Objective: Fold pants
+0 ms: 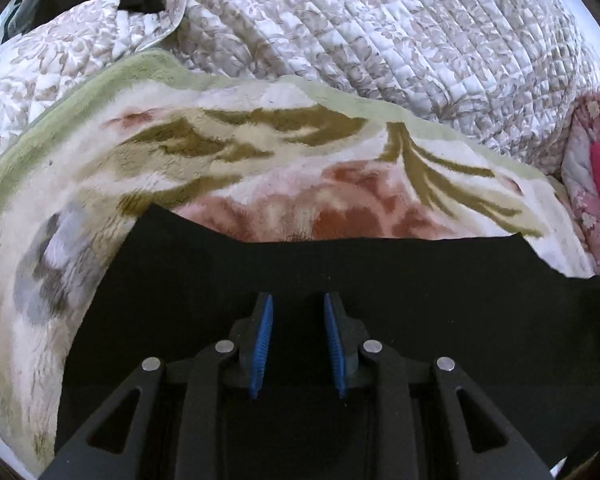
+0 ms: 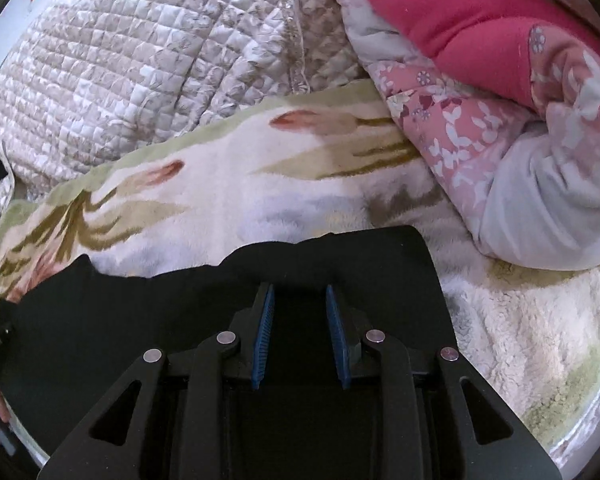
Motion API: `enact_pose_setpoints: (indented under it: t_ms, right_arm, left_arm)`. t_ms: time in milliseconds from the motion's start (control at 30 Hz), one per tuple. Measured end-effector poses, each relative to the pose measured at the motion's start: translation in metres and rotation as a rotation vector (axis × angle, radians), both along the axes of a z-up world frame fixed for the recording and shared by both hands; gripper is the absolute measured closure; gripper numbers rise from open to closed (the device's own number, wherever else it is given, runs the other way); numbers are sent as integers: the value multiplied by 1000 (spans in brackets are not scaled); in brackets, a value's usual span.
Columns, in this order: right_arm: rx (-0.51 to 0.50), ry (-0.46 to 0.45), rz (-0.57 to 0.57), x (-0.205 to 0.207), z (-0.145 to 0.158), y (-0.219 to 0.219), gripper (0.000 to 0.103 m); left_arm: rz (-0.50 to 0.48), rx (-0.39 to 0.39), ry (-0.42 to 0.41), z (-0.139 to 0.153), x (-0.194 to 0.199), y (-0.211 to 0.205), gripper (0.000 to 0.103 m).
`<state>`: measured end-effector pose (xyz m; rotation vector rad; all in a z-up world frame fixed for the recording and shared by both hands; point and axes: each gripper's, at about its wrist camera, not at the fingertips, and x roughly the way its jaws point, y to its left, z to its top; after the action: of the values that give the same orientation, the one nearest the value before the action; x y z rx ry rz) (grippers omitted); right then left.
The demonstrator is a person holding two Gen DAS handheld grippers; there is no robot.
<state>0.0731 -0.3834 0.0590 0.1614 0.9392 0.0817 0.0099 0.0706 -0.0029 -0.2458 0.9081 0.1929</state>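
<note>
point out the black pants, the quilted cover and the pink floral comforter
black pants [image 1: 420, 280]: left wrist view, flat upper part near the far edge
quilted cover [image 1: 380, 32]: left wrist view, middle of the stitched surface
pink floral comforter [image 2: 460, 136]: right wrist view, flowered fold below the solid pink part

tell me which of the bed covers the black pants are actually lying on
The fleecy cream blanket with the olive leaf and red flower print: the black pants lie directly on it. The quilted beige cover and the pink floral quilt lie beyond.

Black pants [image 1: 380, 280]; floral blanket [image 1: 260, 160] (cream, olive)
</note>
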Motion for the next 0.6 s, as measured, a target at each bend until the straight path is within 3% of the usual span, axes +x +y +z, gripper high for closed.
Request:
enact_pose_setpoints:
  t_ms: [167,600]
  right_arm:
    - [57,-35,63,-27,17,23,62]
    - [36,-23,331,-108,10,108,62]
  left_arm:
    - [-21,10,-12,14,-18,-8,74]
    - [-129,21,-29,31,-70,-55,74]
